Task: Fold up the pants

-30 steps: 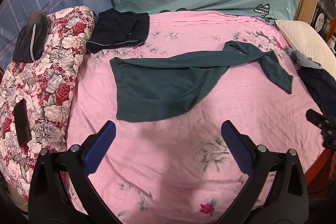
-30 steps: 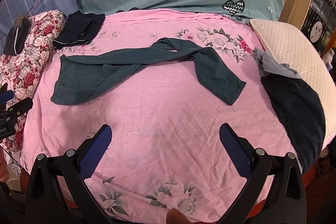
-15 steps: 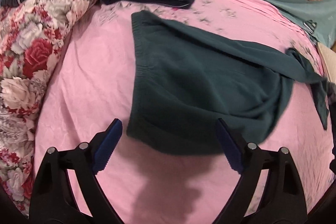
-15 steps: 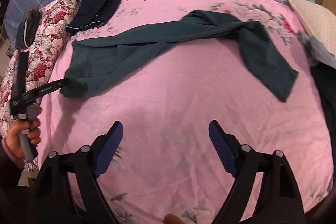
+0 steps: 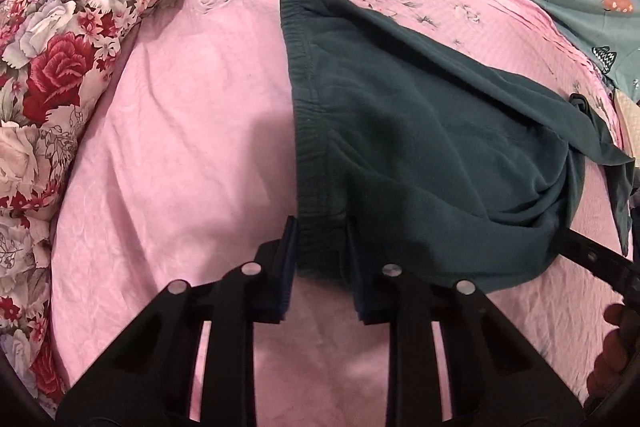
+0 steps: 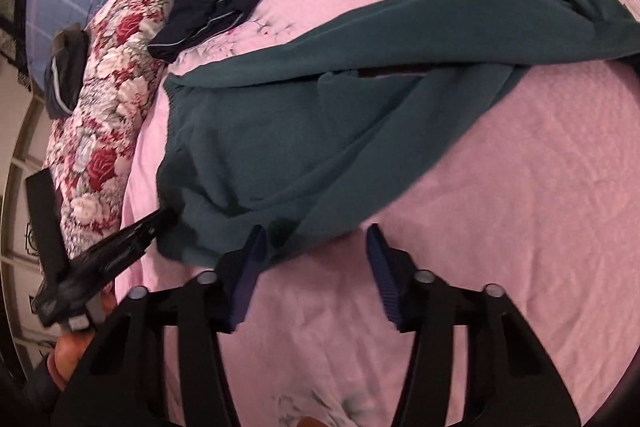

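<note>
Pink bedding covered the bed (image 5: 180,147), with a floral quilt (image 5: 52,75) along its left edge. Dark green pants (image 5: 420,147) lay untidily across the middle, legs crossed. The left gripper (image 5: 320,255) was clamped on the waistband's near corner; the right gripper (image 6: 316,263) stood open just beside the pants' near edge. Grasping seemed underway; next, the right gripper apparently needed a hold before straightening.

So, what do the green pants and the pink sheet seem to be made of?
Green pants: probably soft fleece or brushed knit; matte, slightly fuzzy surface, ribbed elastic waistband. Pink sheet: likely thin woven cotton or polyester; smooth, fine wrinkles, faint embossed pattern.
</note>
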The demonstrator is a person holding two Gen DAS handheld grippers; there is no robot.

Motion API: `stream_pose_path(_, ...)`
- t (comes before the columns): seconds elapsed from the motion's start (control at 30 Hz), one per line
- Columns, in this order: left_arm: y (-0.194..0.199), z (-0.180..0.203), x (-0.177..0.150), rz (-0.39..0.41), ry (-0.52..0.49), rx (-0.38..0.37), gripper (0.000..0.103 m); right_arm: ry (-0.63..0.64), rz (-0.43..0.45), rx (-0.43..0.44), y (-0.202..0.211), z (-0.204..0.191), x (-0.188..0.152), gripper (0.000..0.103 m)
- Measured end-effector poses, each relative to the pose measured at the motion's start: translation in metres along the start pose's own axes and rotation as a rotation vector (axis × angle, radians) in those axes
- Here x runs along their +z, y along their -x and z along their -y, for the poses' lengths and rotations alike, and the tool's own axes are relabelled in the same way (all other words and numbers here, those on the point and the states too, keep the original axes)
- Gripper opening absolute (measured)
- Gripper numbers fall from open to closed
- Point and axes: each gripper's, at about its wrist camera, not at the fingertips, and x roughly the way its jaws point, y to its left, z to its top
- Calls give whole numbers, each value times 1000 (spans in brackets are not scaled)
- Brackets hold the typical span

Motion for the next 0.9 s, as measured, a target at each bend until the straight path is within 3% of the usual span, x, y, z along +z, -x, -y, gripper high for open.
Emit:
stream_pose_path(0.07,3,2,-2,10,-23,-1,22,-12,3,-23,-7,0,1,20)
stream_pose_path(0.1,6,3,-2,19,-36,-1,22,-25,4,-30,-8,1,0,4)
stream_pose_path(0.23,20,-3,1,57,-33,-20,20,13,64,-61,14,-14,-11,4)
stream_pose_path(0.33,44,-17,-3,82,-15,-46,10,77,84,-31,40,-38,-27,4)
stream_pose_path(0.47,64,-43,-21,86,8,-23,10,193,29,52,56,-78,-65,4)
stream_pose_path(0.6,56,-62,-47,32,-14,48,10,246,-96,103,36,-98,-98,4)
stream_pose_path(0.67,49,-64,-55,8,-40,91,18,271,-173,93,27,-101,-108,11)
stream_pose_path(0.7,48,-62,-57,7,-59,131,36,284,-186,71,28,-99,-110,11)
stream_pose_path(0.73,50,-61,-57,16,-73,179,58,288,-173,51,35,-94,-109,18)
stream_pose_path(0.77,56,-61,-58,42,-78,220,66,279,-121,23,50,-82,-103,27)
stream_pose_path(0.8,62,-62,-58,70,-78,239,68,265,-68,-14,63,-71,-99,45)
stream_pose_path(0.83,69,-61,-57,91,-77,250,70,243,2,-65,81,-53,-91,50)
stream_pose_path(0.9,84,-58,-51,136,-51,251,78,156,105,-143,111,-2,-66,50)
